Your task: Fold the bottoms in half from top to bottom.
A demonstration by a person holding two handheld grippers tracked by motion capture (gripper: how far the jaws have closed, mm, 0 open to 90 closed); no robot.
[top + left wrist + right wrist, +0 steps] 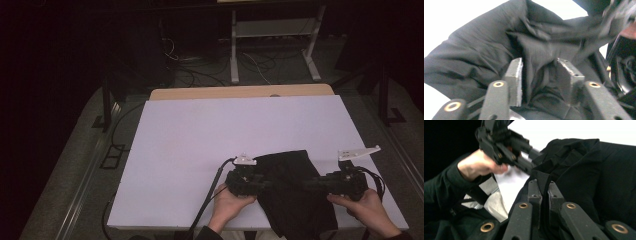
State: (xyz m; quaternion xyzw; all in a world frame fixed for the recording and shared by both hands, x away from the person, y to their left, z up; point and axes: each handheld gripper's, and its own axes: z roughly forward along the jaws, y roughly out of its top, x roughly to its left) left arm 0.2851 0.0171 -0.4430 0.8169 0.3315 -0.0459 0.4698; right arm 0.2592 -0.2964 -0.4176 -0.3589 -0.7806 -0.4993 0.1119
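Left tongs jaws apart, fold bunched between them | right tongs clenched on an edge of black cloth | cloth lay between both tongs on white tabletop | judged light, limp, non-fragile; best taken at hems or corners

We seem to be in a dim lab: a white table, loose floor cables, and a metal frame stand beyond its far edge.
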